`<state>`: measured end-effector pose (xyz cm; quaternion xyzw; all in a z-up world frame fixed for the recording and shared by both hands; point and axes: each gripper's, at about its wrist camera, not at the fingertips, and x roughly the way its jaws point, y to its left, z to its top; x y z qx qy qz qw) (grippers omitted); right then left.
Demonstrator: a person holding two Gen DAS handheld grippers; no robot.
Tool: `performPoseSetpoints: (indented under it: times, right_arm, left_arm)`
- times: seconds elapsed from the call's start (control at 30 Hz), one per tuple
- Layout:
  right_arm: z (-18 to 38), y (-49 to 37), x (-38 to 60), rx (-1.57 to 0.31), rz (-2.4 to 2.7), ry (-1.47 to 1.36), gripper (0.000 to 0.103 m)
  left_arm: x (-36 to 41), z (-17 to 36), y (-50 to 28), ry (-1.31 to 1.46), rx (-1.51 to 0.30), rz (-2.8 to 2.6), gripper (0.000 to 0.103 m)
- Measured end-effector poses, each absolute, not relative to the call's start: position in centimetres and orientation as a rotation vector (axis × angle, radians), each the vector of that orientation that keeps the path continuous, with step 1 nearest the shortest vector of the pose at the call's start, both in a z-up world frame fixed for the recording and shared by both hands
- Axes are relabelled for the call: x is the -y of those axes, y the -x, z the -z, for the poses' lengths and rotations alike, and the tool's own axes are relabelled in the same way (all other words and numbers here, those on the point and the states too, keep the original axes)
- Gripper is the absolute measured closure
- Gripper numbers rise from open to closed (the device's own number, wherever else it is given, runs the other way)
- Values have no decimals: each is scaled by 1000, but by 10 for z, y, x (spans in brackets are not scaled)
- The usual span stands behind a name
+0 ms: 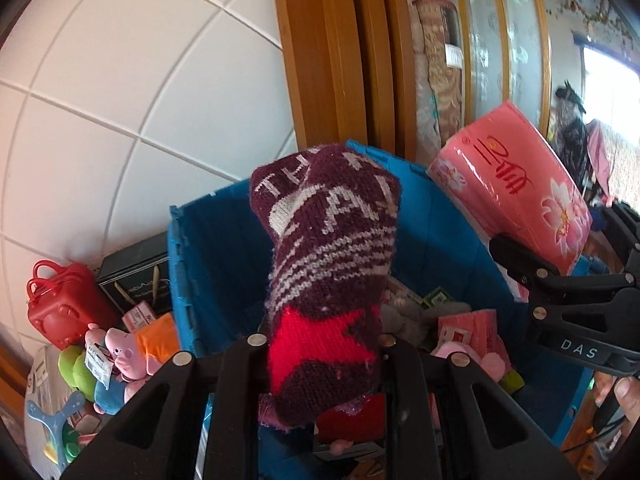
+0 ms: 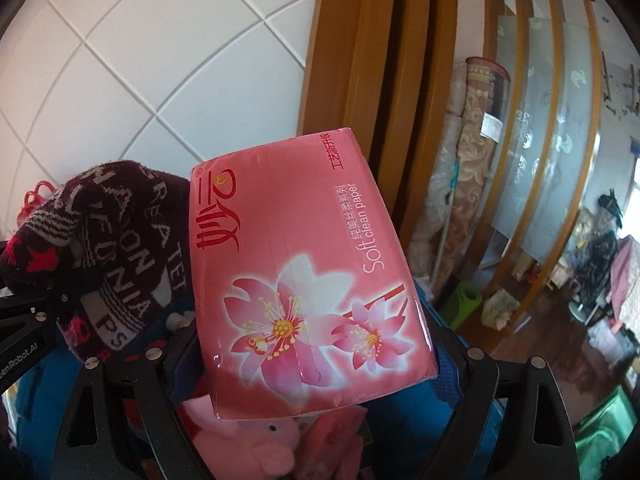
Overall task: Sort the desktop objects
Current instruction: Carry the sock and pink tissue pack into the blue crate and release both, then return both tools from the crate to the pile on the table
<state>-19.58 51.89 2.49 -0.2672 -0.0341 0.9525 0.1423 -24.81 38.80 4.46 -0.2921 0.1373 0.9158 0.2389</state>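
The left gripper (image 1: 320, 344) squeezes a dark purple knitted sock with white letters (image 1: 326, 248) above a blue plastic box (image 1: 208, 240). The right gripper (image 1: 560, 264) holds a pink flowery tissue pack (image 1: 516, 188).

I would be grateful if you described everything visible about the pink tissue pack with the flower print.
The pink plastic-wrapped tissue pack is a soft rectangular block, glossy, printed with pink blossoms, red characters and "Soft clean paper". It looks sealed and full. The right gripper holds it by its lower end, tilted up over the blue plastic crate, beside the maroon knitted sock in the left gripper.
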Motion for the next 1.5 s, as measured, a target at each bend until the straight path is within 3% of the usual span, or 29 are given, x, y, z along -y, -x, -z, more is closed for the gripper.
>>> performPoseSetpoints:
  times: [0.6, 0.7, 0.8, 0.87, 0.93, 1.13, 1.5]
  right_arm:
    - [-10, 230, -544, 165, -2725, 920, 12]
    - [-11, 227, -543, 185, -2721, 907, 12]
    - [-14, 224, -542, 196, -2722, 883, 12]
    - [-15, 225, -541, 208, -2715, 878, 6]
    - [-15, 224, -538, 220, -2710, 864, 0]
    - [-13, 221, -537, 233, -2696, 842, 0]
    - [-31, 190, -512, 234, -2734, 740, 0]
  left_arm:
    - [-415, -34, 285, 895, -410, -2520, 79]
    - [-414, -33, 285, 903, -419, -2523, 71]
    - [-412, -36, 279, 844, -447, -2572, 54]
    - [-410, -40, 275, 811, -445, -2589, 36]
    - [-405, -43, 271, 777, -439, -2604, 31]
    - [-395, -53, 259, 713, -446, -2655, 31]
    - [-349, -62, 235, 706, -287, -2624, 31]
